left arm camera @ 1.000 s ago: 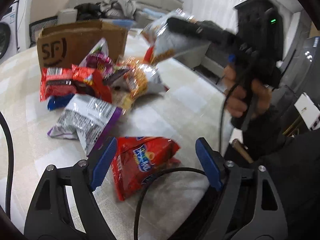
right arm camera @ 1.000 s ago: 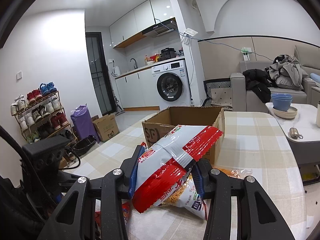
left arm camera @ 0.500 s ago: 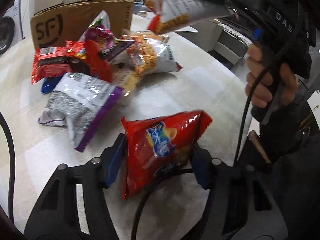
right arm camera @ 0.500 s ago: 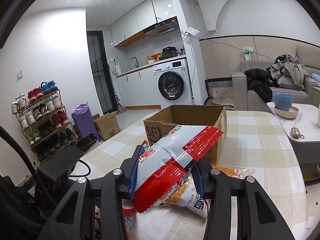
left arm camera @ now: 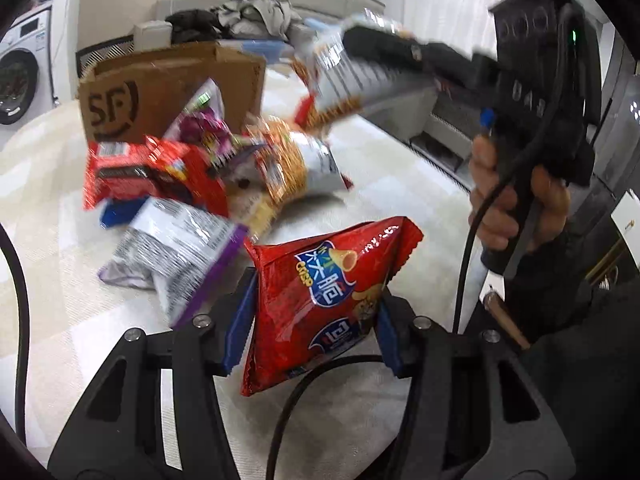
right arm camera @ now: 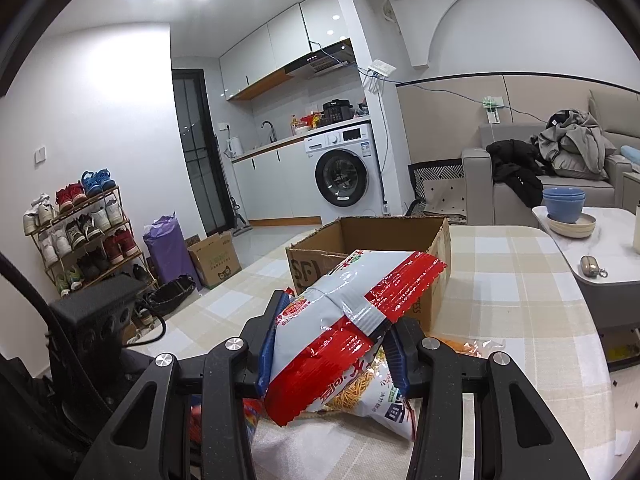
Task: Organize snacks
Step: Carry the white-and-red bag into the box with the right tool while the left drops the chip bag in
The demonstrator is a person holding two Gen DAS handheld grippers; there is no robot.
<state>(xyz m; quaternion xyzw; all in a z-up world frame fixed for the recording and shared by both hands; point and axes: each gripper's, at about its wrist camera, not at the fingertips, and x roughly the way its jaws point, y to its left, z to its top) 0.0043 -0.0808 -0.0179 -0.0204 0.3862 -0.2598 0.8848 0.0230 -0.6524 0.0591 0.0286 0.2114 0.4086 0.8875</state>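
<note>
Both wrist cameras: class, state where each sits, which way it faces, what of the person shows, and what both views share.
Left wrist: on the left gripper, facing down over the table; shows the red snack bag and the person's right hand.
Right wrist: on the right gripper, facing the kitchen; no hand visible.
Shared: cardboard box, white-and-red bag.

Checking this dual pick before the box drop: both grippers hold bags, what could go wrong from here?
1. The left gripper pinches the puffy red bag low down, so it may slip or twist.
2. A black cable loops under that bag and could snag.
3. The right gripper holds the red-and-white bag slanted; it may catch the cardboard box rim.
</note>
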